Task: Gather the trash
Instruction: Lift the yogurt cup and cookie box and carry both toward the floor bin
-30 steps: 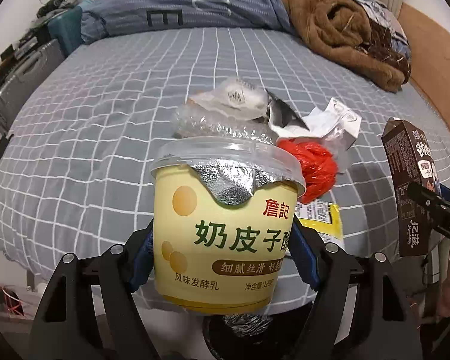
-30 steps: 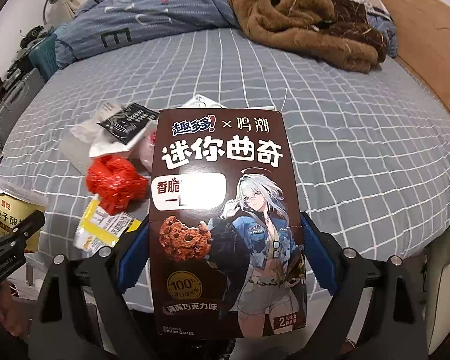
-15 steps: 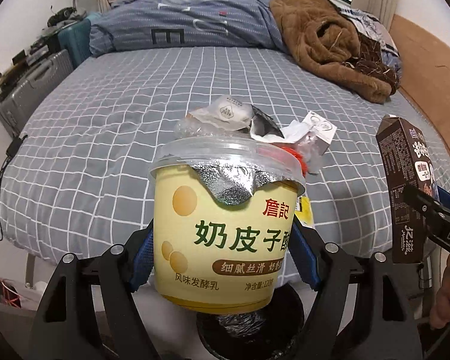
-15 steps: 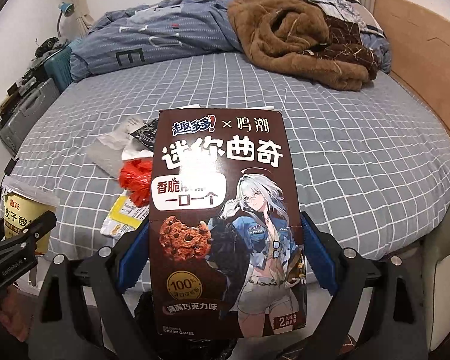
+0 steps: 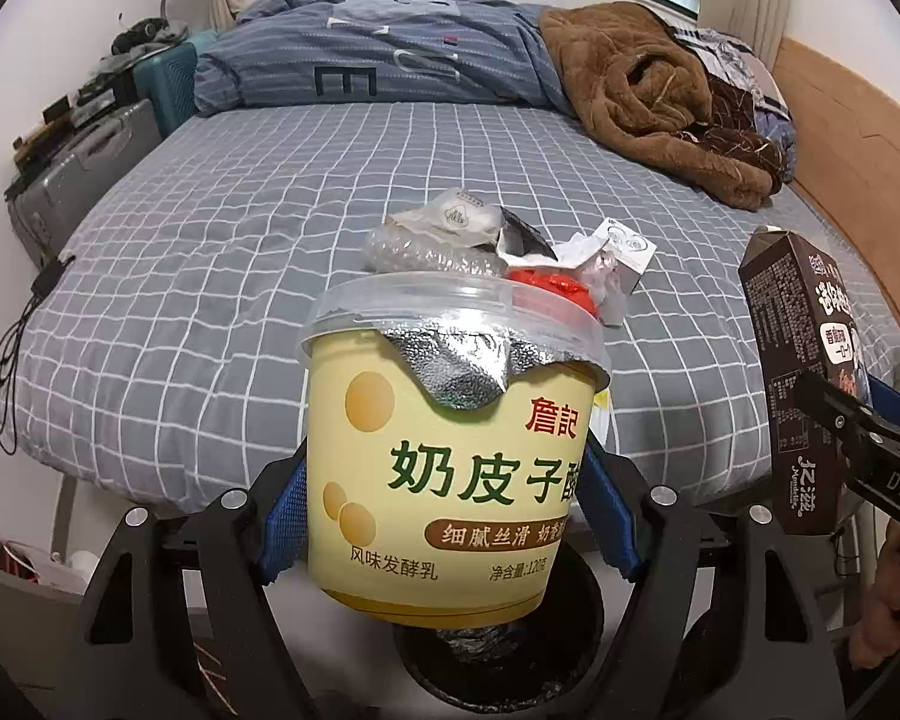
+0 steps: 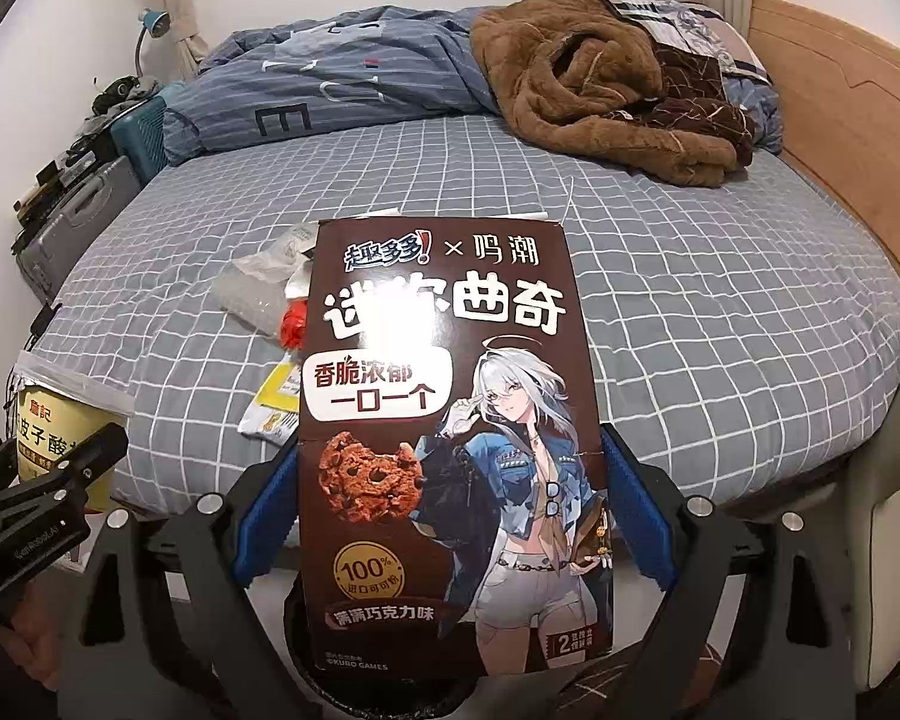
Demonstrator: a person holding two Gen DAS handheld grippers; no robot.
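My left gripper [image 5: 444, 516] is shut on a yellow yogurt cup [image 5: 450, 468] with a torn foil lid, held upright over a black trash bin [image 5: 498, 660] on the floor by the bed. My right gripper [image 6: 450, 516] is shut on a brown cookie box [image 6: 450, 450], upright above the same bin [image 6: 384, 684]. The box also shows in the left wrist view [image 5: 804, 384], and the cup in the right wrist view [image 6: 60, 426]. More trash lies on the bed: a red crumpled bag [image 5: 552, 291], clear plastic wrappers [image 5: 432, 240], a small white box [image 5: 624, 249] and a yellow packet [image 6: 276, 396].
The bed [image 5: 240, 228] has a grey checked sheet, a blue striped duvet [image 5: 378, 54] and a brown fleece blanket [image 5: 642, 96] at the far end. Suitcases [image 5: 78, 174] stand at the left. A wooden bed frame [image 6: 840, 90] is at the right.
Both grippers have pulled back and lowered from the bed with their items. The trash bin has come further into view beneath them.
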